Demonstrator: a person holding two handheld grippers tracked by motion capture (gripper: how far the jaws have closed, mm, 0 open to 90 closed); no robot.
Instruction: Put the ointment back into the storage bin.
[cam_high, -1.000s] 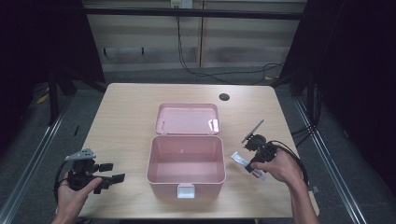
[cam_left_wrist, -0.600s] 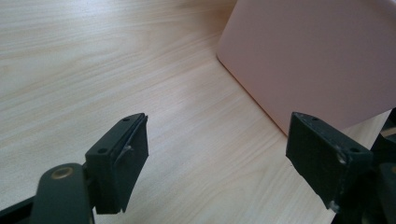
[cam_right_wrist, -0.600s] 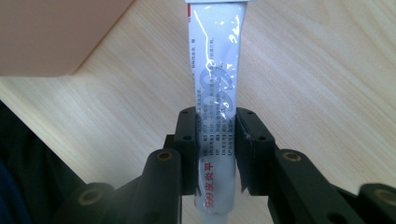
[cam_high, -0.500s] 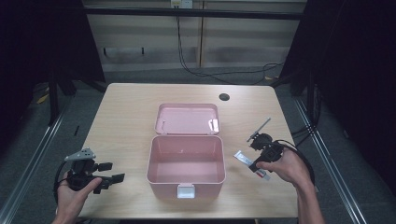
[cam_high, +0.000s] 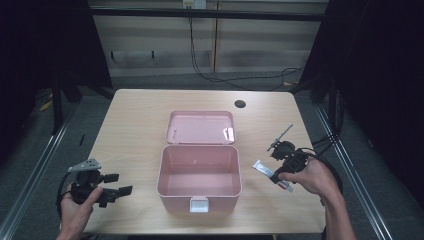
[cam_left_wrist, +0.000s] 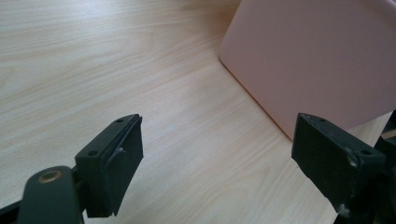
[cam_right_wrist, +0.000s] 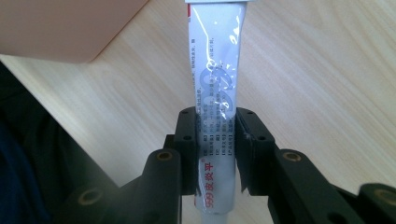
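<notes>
Right gripper view shows the right gripper (cam_right_wrist: 217, 140) with its fingers squeezing a white tube (cam_right_wrist: 215, 88). It hangs just off the worktop's (cam_high: 135, 125) right edge, beside the open pink box (cam_high: 200, 172). Nothing is inside the box yet. The left gripper (cam_left_wrist: 215, 158) waits with fingers wide apart.

Between the two black tongs sits a pale pink box (cam_high: 200, 172) with a pink lid (cam_high: 200, 127) and a whitish latch at its front. The right tongs (cam_right_wrist: 217, 140) clasp a glossy white tube (cam_right_wrist: 215, 79) printed with blue-grey text and red lettering. Under everything, the table (cam_high: 135, 125) shows light wood grain.
</notes>
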